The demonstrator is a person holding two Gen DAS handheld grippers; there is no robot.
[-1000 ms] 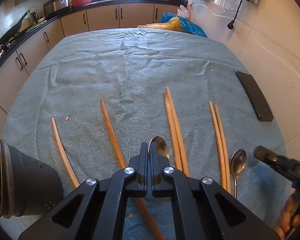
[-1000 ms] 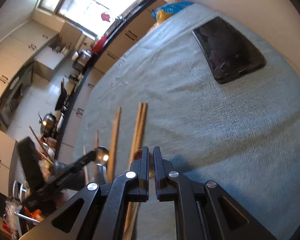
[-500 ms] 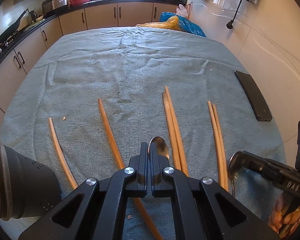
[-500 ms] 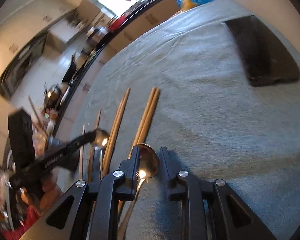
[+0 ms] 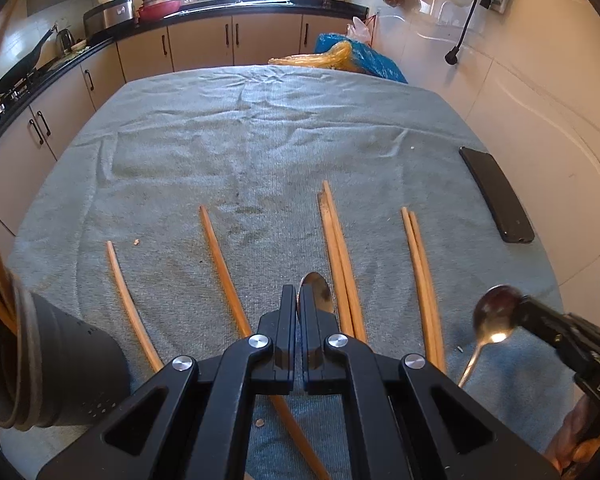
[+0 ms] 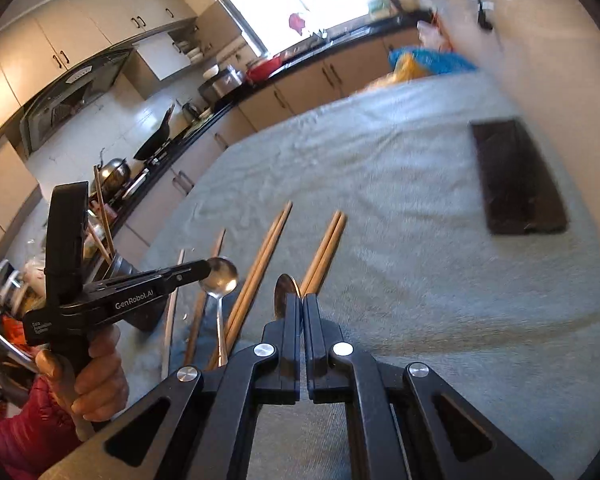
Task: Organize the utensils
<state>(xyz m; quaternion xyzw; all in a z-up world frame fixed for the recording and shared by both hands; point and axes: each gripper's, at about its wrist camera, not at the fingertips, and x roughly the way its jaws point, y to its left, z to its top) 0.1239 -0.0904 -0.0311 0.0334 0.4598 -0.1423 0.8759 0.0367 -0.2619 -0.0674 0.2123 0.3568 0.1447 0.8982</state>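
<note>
Spoons in both grippers, lifted over the grey cloth.
Right gripper point(image 6: 302, 300) has just clamped its jaws on a steel spoon point(image 6: 286, 292), held tilted above the cloth point(image 6: 420, 280). Left gripper point(image 5: 299, 300) is clamped on a second spoon point(image 5: 318, 292). Chopstick pairs point(image 5: 342, 272) lie just beyond; a phone point(image 5: 496, 196) rests well apart at the cloth's right edge.

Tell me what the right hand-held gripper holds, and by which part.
A spoon. The right hand-held gripper pinches it by the bowl, and the handle is free.
</note>
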